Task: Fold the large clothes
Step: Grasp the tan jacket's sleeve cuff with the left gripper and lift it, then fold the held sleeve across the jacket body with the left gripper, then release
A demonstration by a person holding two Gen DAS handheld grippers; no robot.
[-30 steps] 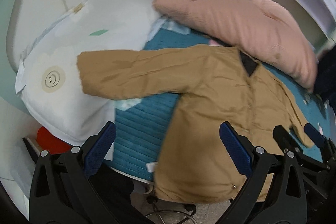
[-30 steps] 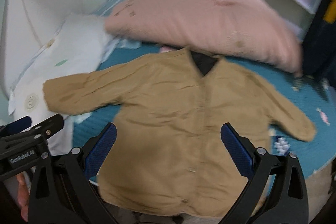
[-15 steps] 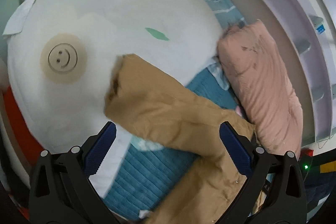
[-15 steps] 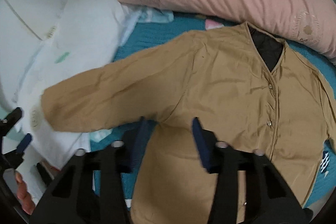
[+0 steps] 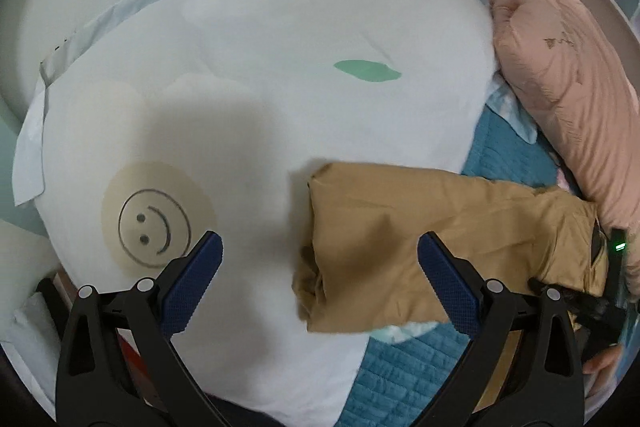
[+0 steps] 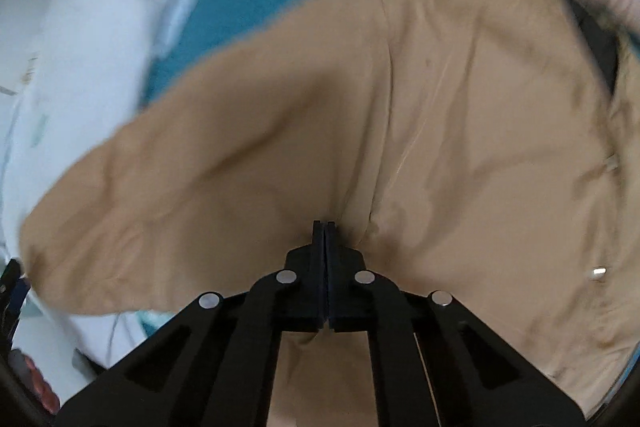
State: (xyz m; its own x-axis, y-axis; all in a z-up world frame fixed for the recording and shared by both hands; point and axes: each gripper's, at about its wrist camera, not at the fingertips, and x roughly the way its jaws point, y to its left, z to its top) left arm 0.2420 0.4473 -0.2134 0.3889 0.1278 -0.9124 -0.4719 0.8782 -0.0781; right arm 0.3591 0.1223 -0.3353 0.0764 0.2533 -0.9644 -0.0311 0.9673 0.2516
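Fingers of the right gripper point(image 6: 324, 225) having just closed flat together against the tan jacket point(image 6: 440, 131), pinch unclear, left gripper point(image 5: 318, 271) gaping over the cuff point(image 5: 316, 267) lying on the white pillow point(image 5: 260, 67), pink pillow point(image 5: 568, 67) beyond, only the left view showing the smiley patch point(image 5: 154, 223).

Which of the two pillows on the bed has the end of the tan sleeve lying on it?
The white pillow, the one with the smiley face print, bears the cuff of the tan jacket. The pink pillow lies further right, and the sleeve end does not rest on it.
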